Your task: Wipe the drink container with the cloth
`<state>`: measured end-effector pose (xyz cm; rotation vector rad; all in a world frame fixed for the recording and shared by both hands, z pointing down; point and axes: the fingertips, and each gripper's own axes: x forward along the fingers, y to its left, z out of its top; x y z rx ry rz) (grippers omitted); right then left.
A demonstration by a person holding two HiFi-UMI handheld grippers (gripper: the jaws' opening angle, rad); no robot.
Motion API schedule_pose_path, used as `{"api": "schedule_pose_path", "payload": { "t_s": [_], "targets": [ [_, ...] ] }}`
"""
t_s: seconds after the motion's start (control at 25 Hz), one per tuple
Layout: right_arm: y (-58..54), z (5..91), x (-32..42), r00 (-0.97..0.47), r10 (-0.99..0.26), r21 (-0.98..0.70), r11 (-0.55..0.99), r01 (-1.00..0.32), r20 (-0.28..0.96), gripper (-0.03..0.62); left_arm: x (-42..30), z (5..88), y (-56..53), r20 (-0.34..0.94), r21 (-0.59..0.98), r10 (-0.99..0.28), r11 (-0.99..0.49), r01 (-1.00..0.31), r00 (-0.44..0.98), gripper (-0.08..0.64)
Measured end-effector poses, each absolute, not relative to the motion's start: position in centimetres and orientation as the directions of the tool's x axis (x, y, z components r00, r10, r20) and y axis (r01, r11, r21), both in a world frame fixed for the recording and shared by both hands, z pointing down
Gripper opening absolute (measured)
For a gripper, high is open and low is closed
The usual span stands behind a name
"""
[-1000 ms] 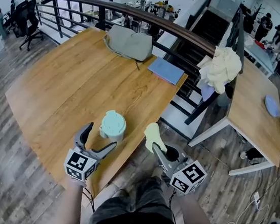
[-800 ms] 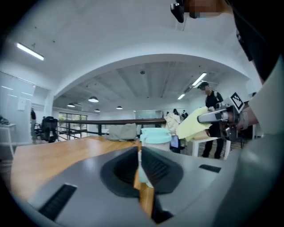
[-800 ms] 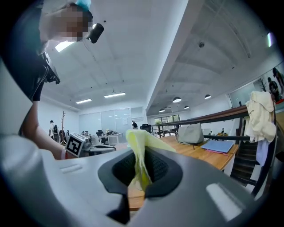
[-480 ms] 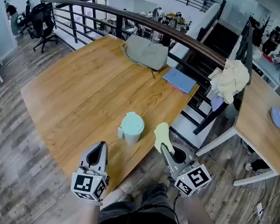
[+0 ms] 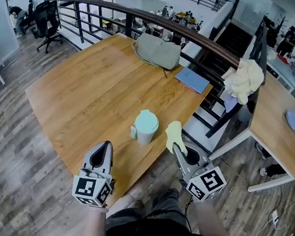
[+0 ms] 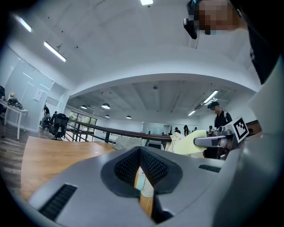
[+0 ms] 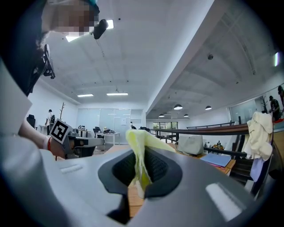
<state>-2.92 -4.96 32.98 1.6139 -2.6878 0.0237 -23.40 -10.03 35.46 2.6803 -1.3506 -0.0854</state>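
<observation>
Standing unheld: pale mint-green lidded drink container (image 5: pixel 146 125), upright on the honey-coloured wooden table (image 5: pixel 90 95), close to the table's near edge.

**Grippers.**
- Left grey two-jaw gripper (image 5: pixel 103 150) is at 7 o'clock of the container and apart from it. Its jaws are pressed together with nothing between them. Its own view shows only a sliver of the container and the tabletop past the tips.
- Right grey two-jaw gripper (image 5: pixel 177 147) is at 5 o'clock of the container, beyond the table edge. Its jaws are clamped on a fold of the soft pale-yellow cloth (image 5: pixel 174 134), and the rest stands up loose above the tips, near the container but not touching it.

**Other items.**
- Grey fabric bag (image 5: pixel 156 51), at 12 o'clock on the far side of the table.
- Flat blue folder (image 5: pixel 192 80), at 1 o'clock by the dark handrail.

**Hazards, as judged.**
- Nothing steadies the container. A sideways wipe from the cloth could slide or tip it, and the near edge at 6 o'clock leaves little margin.
- The left jaws must open before they can brace it. Nudging it with closed tips would push it away.
- If it holds liquid, a topple may leak at the lid.
- The cloth is held by a narrow fold only. Drag across the container could pull it free, or let hard jaw tips scrape the surface.

**Writing.**
- No brand or label can be read on the container, cloth, bag or folder.
- The square-patterned marker cube (image 5: pixel 206 183) on each gripper carries black-and-white code blocks, not text.
</observation>
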Motion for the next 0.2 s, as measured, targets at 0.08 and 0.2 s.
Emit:
{"api": "schedule_pose_path", "payload": {
  "t_s": [0.08, 0.2],
  "targets": [
    [-4.68, 32.9, -3.15, -0.474, -0.881, -0.008, 0.474, -0.881, 0.011, 0.021, -23.55, 35.55, -9.74, 0.014, 0.146, -0.802, -0.589, -0.795, 0.597, -0.005],
    [-4.51, 32.49, -3.57, -0.48, -0.877, -0.005, 0.48, -0.877, -0.003, 0.021, -23.77, 35.63, -9.67, 0.013, 0.149, -0.802, -0.589, -0.794, 0.598, -0.005]
  ]
}}
